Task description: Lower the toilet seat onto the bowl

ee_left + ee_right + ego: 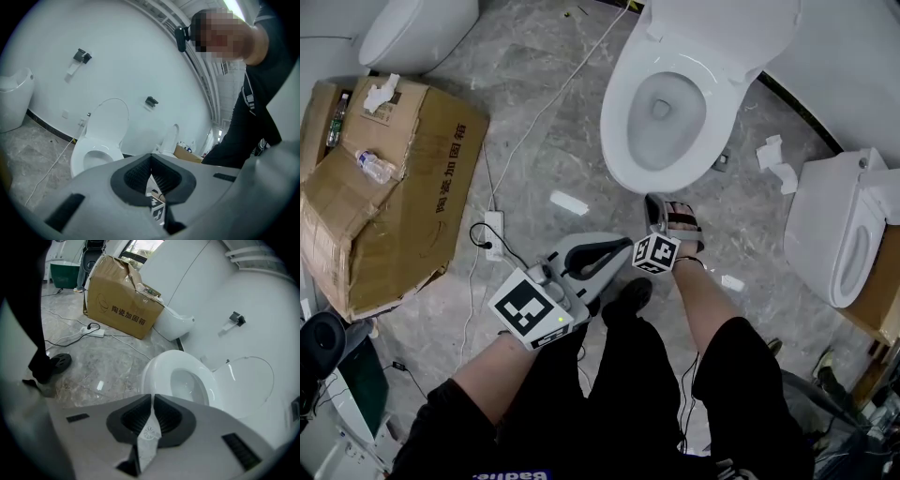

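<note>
- The cardboard box (124, 301) bears black print reading 陶瓷加固箱 next to a round logo; the head view shows the same characters on its side.
- White letters on the person's dark clothing run off the bottom edge of the head view and cannot be read.
- The toilet seat (619, 122) lies flat on the bowl, and the lid (712, 28) stands raised towards the wall.
- The left claw (151, 159) has its pads pressed together at the tips, with nothing between them. It faces the toilet from well back.
- The right claw (152, 399) is drawn together to a bare sliver and is empty. It tilts down over the marble floor (544, 122) in front of the bowl, clear of the seat.
- A crumpled tissue (382, 94) and a clear plastic bottle (371, 165) lie on the box.
- A power strip (494, 234) sits on the floor, and its white cable (553, 89) runs off towards the wall.
- A paper scrap (569, 202) lies just before the bowl.
- A second toilet (848, 234) stands to the right.
</note>
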`<state>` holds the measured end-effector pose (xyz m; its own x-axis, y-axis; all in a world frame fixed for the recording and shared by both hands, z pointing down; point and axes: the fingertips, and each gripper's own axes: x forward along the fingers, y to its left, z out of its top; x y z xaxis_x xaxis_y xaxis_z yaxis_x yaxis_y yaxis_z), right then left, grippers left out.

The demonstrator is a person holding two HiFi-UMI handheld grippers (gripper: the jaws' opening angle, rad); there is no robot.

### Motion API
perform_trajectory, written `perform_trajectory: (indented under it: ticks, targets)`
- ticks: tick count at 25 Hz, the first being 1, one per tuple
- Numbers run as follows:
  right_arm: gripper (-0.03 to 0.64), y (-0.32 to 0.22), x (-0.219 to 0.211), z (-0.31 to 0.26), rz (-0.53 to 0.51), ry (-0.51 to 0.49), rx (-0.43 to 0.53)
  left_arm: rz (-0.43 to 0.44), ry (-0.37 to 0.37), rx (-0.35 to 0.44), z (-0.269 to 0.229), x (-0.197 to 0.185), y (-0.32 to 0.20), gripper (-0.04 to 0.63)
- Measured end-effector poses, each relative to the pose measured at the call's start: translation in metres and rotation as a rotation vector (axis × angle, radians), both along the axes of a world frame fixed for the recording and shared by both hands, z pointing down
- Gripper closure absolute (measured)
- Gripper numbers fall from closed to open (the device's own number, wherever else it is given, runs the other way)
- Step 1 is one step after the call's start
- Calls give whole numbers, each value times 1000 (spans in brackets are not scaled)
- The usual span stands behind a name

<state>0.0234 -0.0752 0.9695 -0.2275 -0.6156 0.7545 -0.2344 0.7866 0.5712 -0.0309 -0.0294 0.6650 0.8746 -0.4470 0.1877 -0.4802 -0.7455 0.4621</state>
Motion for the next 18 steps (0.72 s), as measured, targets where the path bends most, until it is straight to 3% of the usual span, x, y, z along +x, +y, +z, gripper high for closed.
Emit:
perform_trajectory:
  ticks: [7,18]
  targets:
    - [571,0,-1,-4,23,-12,-57,-9,-10,2,-12,5,-5,580]
    - [571,49,1,-105,83,-86,-136,-15,-36,13,-88,0,11,580]
